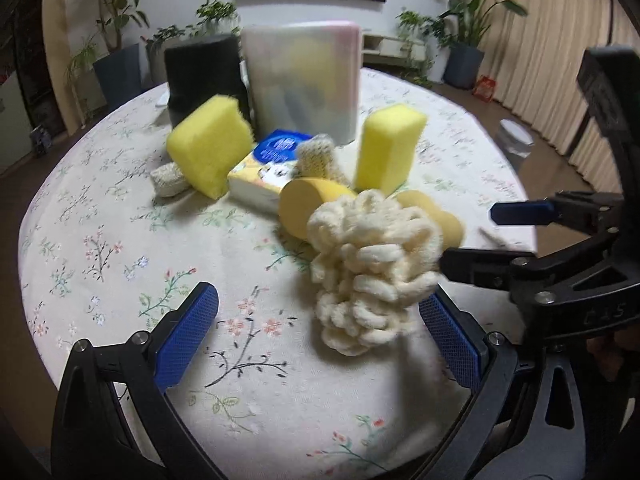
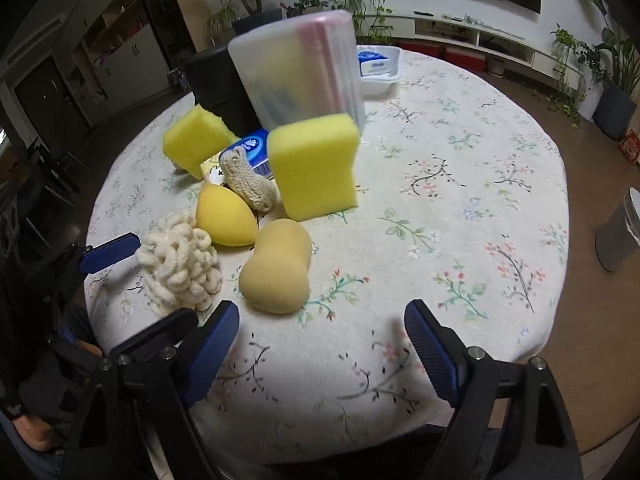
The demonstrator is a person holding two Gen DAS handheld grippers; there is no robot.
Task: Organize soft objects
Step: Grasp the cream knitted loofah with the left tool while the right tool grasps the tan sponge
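My left gripper [image 1: 318, 340] stands spread wide above the flowered tablecloth [image 1: 120, 248], nothing pinched; the cream loopy scrubber [image 1: 372, 268] sits at about one o'clock from its midpoint, overlapping the right pad in that view, though I cannot tell whether they touch. My right gripper [image 2: 320, 344] is also spread, with bare cloth between its pads. The tan peanut-shaped sponge [image 2: 276, 266] lies at eleven o'clock from it, just beyond the tips. Further out at twelve stands a yellow sponge block [image 2: 316, 166] on end; a second yellow block [image 2: 192, 144] leans at ten o'clock beside the tissue pack [image 2: 250, 150]. A knitted scrubber [image 2: 250, 186] rests against a yellow egg-shaped sponge [image 2: 224, 218]. Behind them stands a translucent bin [image 2: 296, 72].
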